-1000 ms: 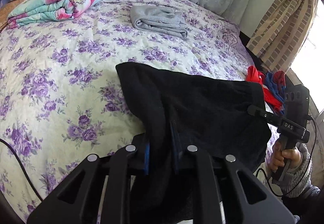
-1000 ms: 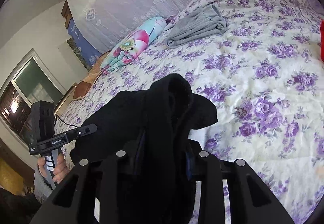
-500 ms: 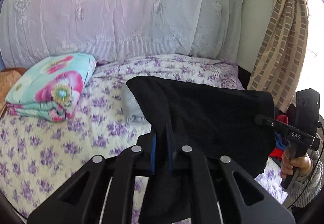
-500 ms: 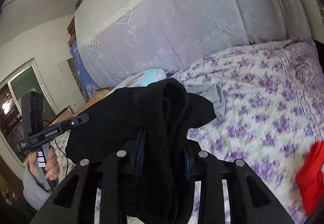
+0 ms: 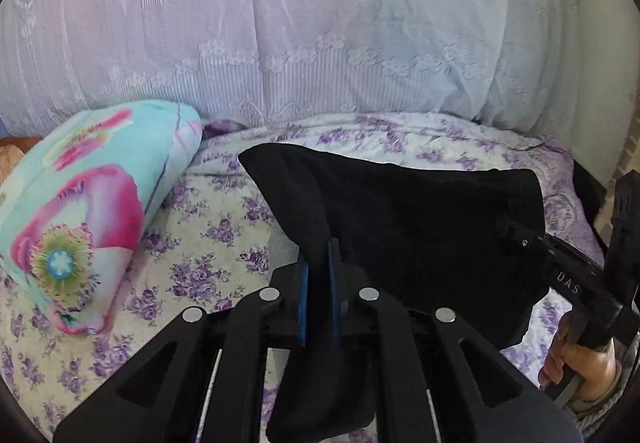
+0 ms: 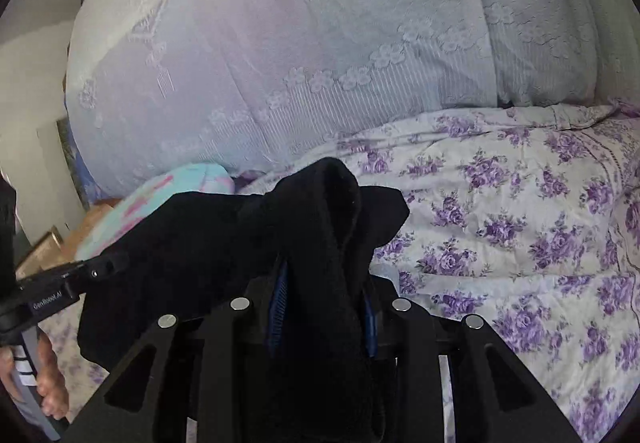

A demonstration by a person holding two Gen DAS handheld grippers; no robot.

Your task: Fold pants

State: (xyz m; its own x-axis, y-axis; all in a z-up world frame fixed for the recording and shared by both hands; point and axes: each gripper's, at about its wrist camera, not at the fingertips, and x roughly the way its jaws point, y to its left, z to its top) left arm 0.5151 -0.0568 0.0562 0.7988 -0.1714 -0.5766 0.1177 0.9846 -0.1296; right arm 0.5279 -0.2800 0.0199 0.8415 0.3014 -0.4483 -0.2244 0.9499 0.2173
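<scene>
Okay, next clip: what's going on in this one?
A person is folding black pants over a bed with a purple floral bedspread, a hand-held gripper in each hand. The left hand-held gripper is clamped on a thin edge of the cloth; the right hand-held gripper is shut on a thicker bunch. The pants hang stretched between them above the bed, near a floral pillow by the lace-draped headboard.

The pants (image 5: 408, 227) you're holding look like thick matt black fleece – soft and a bit fuzzy. Your gripper (image 5: 319, 263) frames are matt black plastic with shiny metal studs and ribbed blue pads (image 6: 278, 299). The bedspread (image 6: 520, 211) is thin printed cotton – slightly wrinkled – and the headboard cover (image 5: 320, 23) is sheer lace.
</scene>
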